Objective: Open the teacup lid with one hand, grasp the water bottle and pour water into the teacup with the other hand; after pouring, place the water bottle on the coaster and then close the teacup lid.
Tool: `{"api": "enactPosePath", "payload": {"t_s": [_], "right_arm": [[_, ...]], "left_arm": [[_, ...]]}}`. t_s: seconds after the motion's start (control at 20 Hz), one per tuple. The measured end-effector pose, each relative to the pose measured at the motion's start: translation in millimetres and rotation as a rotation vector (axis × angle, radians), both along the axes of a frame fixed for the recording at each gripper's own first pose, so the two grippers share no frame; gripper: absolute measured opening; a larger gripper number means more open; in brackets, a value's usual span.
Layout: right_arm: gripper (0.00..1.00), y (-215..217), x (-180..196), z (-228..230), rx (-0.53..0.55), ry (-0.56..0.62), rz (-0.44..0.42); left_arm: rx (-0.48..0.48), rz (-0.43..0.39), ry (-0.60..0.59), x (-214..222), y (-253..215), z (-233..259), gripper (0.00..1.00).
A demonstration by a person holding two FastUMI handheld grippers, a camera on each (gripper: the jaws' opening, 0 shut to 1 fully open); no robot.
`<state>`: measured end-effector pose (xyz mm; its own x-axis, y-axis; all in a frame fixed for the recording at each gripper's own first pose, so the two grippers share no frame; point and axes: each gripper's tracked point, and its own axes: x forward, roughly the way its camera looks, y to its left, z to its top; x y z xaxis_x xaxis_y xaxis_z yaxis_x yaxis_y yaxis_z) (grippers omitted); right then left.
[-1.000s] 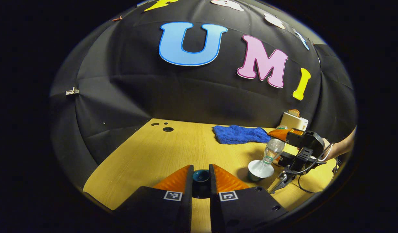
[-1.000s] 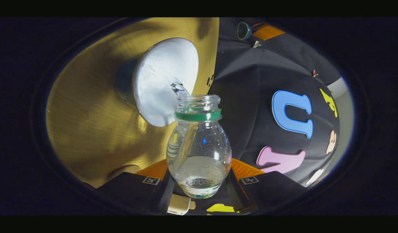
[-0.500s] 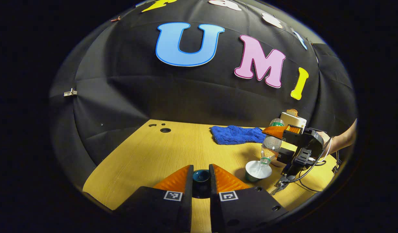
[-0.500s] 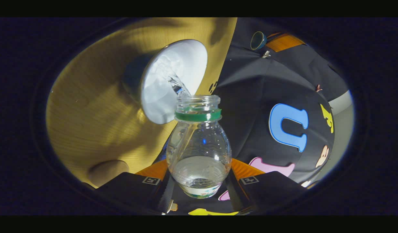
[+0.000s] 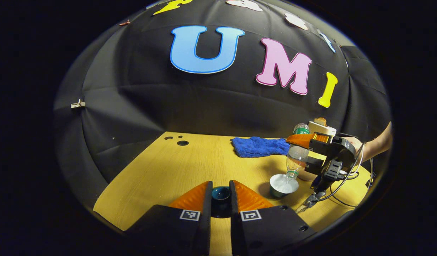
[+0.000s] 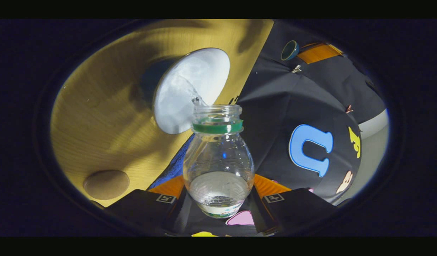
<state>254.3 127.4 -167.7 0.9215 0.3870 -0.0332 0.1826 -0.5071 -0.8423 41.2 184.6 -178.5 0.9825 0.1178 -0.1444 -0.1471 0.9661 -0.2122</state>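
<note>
Two grippers: each one is clamped on something, one on the lid, one on the bottle.
Left gripper (image 5: 220, 193): its two fingers are pressed against the dark teal teacup lid (image 5: 220, 194), held above the near edge of the table (image 5: 175, 167). In the right gripper view the lid (image 6: 288, 50) appears far off, with part of the left gripper beside it.
Right gripper (image 6: 218, 193): its jaws grip the body of the clear water bottle (image 6: 218, 160), one finger on each side. From the left gripper view, this gripper (image 5: 310, 145) is over the right part of the table, with a person's hand (image 5: 353, 144) and forearm behind it.
Bottle: tipped steeply, neck down, green ring at the neck, no cap on it. Its mouth is just above the teacup (image 5: 283, 185).
Water: a thin stream runs from the bottle's mouth into the cup, seen in the right gripper view. A little is left in the bottle.
Teacup (image 6: 190, 90): stands open on the table, white inside, dark teal outside.
Coaster (image 6: 106, 184): round and tan, flat on the table, near the cup but apart from it.
Blue cloth (image 5: 260, 147): crumpled at the far side of the table, behind the cup.
White container (image 5: 322, 128): at the far right corner, behind the right gripper.
</note>
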Motion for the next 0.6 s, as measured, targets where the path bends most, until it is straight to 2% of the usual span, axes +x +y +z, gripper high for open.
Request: {"api": "enactPosePath", "payload": {"t_s": [0.3,0.35,0.45,0.5,0.55,0.6], "right_arm": [[0.74,-2.8,4.2,3.0,-0.021,-0.004,-0.002],[0.74,-3.1,4.5,3.3,-0.023,-0.004,-0.003],[0.74,-4.4,4.4,5.0,-0.025,-0.004,-0.005],[0.74,-3.6,4.4,5.7,-0.027,-0.006,-0.001],[0.74,-3.1,4.3,5.7,-0.028,-0.005,-0.002],[0.74,-3.0,4.4,6.1,-0.025,-0.005,-0.003]], "left_arm": [[0.005,-0.004,0.000,-2.8,-3.5,-0.5,0.27],[0.010,-0.006,0.000,-2.6,-4.9,-0.1,0.23],[0.023,-0.015,-0.003,-4.1,-8.1,2.2,0.27],[0.027,-0.016,-0.004,-3.9,-9.0,3.6,0.23],[0.029,-0.016,-0.004,-4.0,-8.9,4.4,0.27],[0.031,-0.014,-0.006,-4.6,-9.0,4.4,0.27]]}}
